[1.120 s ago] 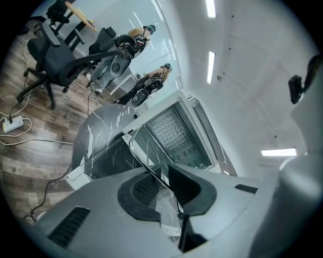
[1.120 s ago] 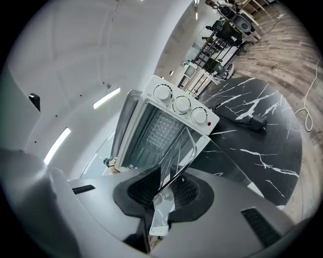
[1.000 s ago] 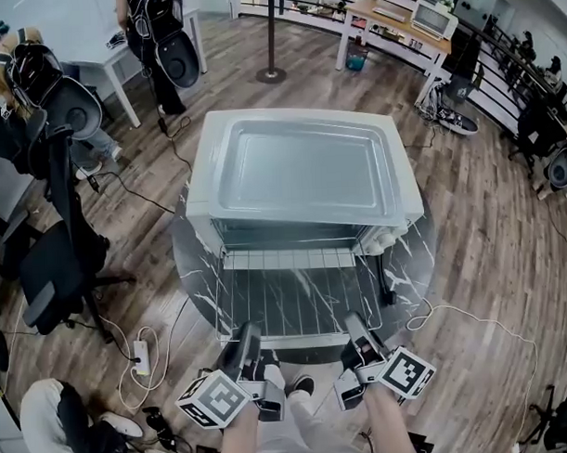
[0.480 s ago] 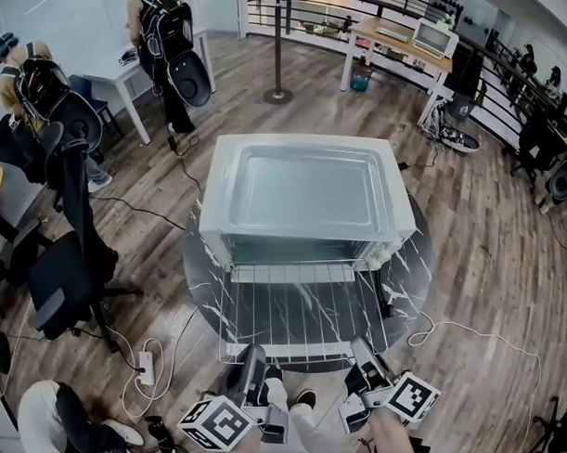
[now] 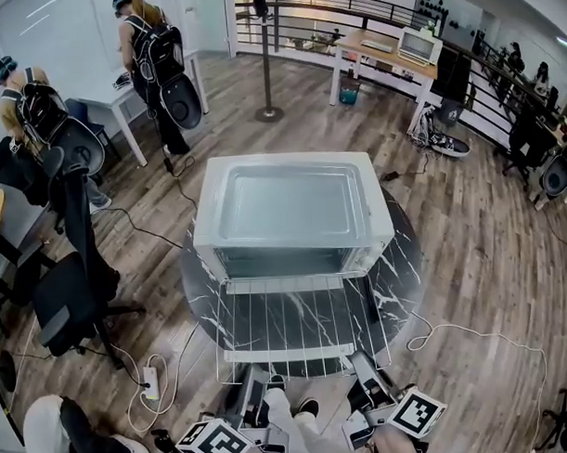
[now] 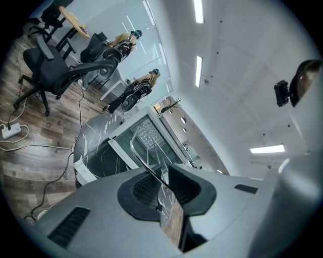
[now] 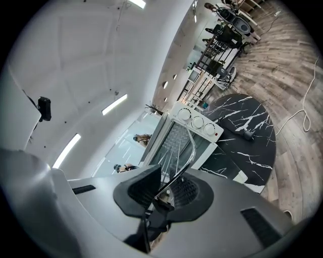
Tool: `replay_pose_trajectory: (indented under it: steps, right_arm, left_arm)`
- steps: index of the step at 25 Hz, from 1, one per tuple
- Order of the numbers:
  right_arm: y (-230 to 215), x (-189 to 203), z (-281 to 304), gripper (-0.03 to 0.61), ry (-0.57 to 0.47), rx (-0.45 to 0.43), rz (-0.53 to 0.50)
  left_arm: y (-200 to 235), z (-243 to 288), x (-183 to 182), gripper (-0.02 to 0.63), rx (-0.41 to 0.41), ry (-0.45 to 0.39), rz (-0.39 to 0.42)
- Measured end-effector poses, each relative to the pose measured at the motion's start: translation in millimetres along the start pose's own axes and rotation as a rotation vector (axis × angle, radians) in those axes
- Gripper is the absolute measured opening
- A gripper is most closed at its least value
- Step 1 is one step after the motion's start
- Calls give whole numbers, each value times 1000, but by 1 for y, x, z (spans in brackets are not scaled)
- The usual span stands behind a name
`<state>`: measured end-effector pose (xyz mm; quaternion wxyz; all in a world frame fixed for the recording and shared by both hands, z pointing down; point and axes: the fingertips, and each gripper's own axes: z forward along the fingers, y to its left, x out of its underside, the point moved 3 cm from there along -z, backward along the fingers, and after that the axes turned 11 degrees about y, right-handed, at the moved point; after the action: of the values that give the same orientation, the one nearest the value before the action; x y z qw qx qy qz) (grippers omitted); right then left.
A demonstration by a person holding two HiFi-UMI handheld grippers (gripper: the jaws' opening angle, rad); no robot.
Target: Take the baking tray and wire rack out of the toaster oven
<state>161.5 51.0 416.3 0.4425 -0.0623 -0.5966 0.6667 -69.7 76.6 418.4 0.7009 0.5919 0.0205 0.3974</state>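
wire rack (image 5: 296, 327) spanning the space before the toaster oven (image 5: 287, 207) mouth, office chair (image 5: 63, 294) close left, open floor (image 5: 489, 260) right

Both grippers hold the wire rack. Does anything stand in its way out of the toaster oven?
Nothing visible does. The left gripper and right gripper, whose jaws have just tightened, clamp the near edge of the wire rack; it lies over the open door, mostly out of the toaster oven.

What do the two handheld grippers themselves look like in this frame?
Both the left gripper and right gripper have matte grey bodies with dark jaws. Each carries a white cube printed with black square markers. The pads are black and finely ribbed.
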Motion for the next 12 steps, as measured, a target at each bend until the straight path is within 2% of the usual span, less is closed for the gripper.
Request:
replay_pose_trajectory:
  steps: [12]
  right_arm:
    - [31, -17, -29, 41, -42, -46, -26]
  left_arm:
    - [-42, -16, -5, 44, 51, -35, 37]
